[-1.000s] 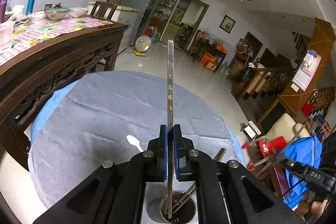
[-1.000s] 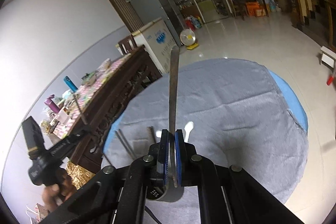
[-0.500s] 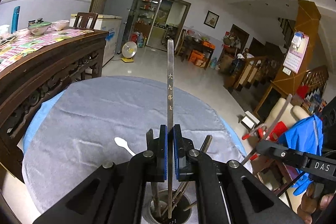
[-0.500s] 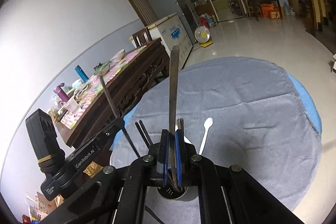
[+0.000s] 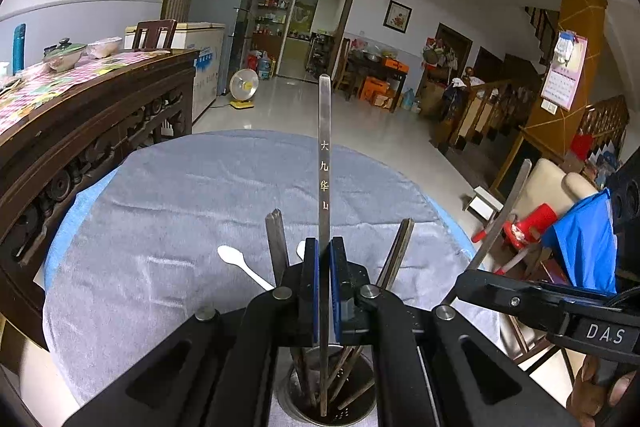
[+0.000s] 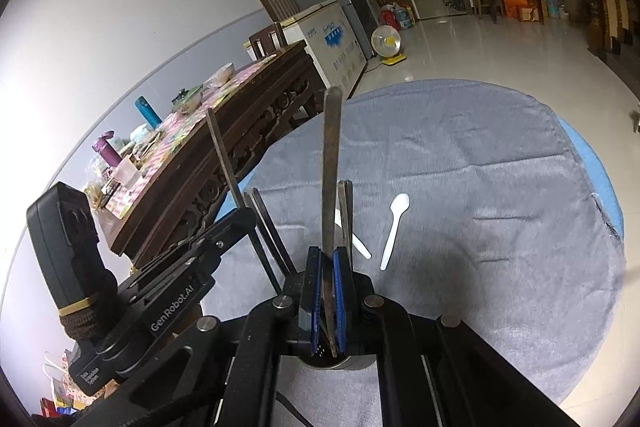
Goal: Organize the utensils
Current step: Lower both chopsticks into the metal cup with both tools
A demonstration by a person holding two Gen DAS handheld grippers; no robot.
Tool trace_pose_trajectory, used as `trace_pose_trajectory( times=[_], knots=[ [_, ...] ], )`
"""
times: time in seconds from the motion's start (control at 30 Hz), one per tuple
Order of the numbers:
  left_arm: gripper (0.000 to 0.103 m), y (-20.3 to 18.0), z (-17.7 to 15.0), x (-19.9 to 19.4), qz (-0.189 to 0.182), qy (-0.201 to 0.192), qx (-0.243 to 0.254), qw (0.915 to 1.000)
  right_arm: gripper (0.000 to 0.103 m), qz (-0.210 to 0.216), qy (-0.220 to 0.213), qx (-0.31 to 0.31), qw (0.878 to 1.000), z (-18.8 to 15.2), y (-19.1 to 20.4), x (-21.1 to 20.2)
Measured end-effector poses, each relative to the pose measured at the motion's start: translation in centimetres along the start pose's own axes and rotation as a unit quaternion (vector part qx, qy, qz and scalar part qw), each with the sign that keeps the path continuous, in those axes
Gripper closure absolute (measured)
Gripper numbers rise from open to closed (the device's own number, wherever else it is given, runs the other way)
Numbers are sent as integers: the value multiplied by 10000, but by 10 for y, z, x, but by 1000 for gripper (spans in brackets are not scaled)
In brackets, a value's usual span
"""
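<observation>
Two slim steel chopsticks (image 5: 324, 163) (image 6: 330, 179), each pinched upright in a claw (image 5: 324, 267) (image 6: 325, 279), tips w/in perforated metal holder (image 5: 352, 415).

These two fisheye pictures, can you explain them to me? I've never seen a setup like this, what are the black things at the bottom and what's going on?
No robot here: a person holds a handheld two-finger gripper in each hand, each with a camera looking along its fingers. One picture comes from the left gripper, the other from the right gripper. Both are shut on a metal chopstick: the left holds an engraved chopstick, the right a plain chopstick. Both chopsticks point down into a metal utensil holder that already has chopsticks in it. It stands on a round table under a grey cloth, where two white plastic spoons lie loose.
</observation>
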State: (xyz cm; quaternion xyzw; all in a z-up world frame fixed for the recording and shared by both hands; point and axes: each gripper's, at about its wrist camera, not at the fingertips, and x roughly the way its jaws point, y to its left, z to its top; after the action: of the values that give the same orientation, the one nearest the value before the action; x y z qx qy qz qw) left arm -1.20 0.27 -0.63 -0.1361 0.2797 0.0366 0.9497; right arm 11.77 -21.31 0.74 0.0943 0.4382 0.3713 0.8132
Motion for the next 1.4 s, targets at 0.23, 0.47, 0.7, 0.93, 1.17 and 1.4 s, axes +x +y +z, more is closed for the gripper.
trace_pose_trajectory(
  times=[0.23,0.47,0.7,0.93,1.17,1.4],
  knots=[
    [98,-4,-6,2,4,90,37,10000,96,-18,99,-29,9999,-3,-1,6],
    [98,-5,-8,3,-5,131,63,9999,96,-20,200,-56,9998,-7,-1,11],
    [98,-2,-16,8,-35,239,76,9997,96,-26,316,-72,9995,-13,-1,18],
    [98,-3,-20,10,-65,316,133,9994,96,-12,435,-81,9990,-17,-1,26],
    [98,-2,-27,12,-74,417,143,9990,96,-13,531,-56,9986,-21,-4,34],
    [98,-1,-33,10,-110,536,139,9984,96,-3,598,-5,9982,-23,-7,39]
  ],
)
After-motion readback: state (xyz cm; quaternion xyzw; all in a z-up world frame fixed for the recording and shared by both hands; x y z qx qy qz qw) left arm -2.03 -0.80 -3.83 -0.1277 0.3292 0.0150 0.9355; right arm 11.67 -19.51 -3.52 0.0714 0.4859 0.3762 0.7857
